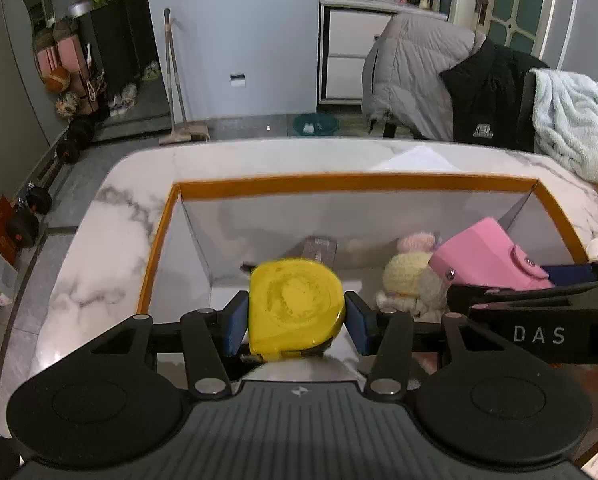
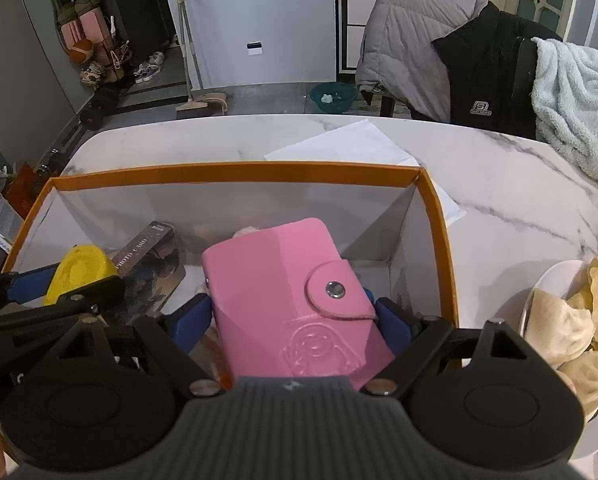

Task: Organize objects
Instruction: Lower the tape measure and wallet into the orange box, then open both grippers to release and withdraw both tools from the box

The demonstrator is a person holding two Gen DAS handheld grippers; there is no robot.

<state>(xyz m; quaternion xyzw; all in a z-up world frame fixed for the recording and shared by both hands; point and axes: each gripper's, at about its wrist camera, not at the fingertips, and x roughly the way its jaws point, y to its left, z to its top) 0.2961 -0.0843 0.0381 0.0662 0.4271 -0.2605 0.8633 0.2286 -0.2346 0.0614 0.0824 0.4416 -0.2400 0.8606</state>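
An orange-rimmed box [image 1: 355, 182] with white inner walls stands on the marble table. My left gripper [image 1: 297, 322] is shut on a yellow tape measure [image 1: 295, 300] and holds it over the box's near left part. My right gripper [image 2: 295, 320] is shut on a pink snap-button wallet [image 2: 275, 280], held tilted above the box's [image 2: 235, 172] middle. The tape measure [image 2: 79, 276] shows at the left of the right wrist view, close beside the wallet. Inside the box lie a pale plush toy [image 1: 407, 276] and a dark photo-card box [image 2: 147, 272].
A white sheet of paper [image 2: 339, 144] lies behind the box on the marble table [image 2: 499, 184]. A white plate [image 2: 547, 280] with pale flatbreads [image 2: 559, 328] sits right of the box. Chairs draped with jackets [image 2: 411, 40] and a light-blue blanket [image 2: 571, 100] line the far edge.
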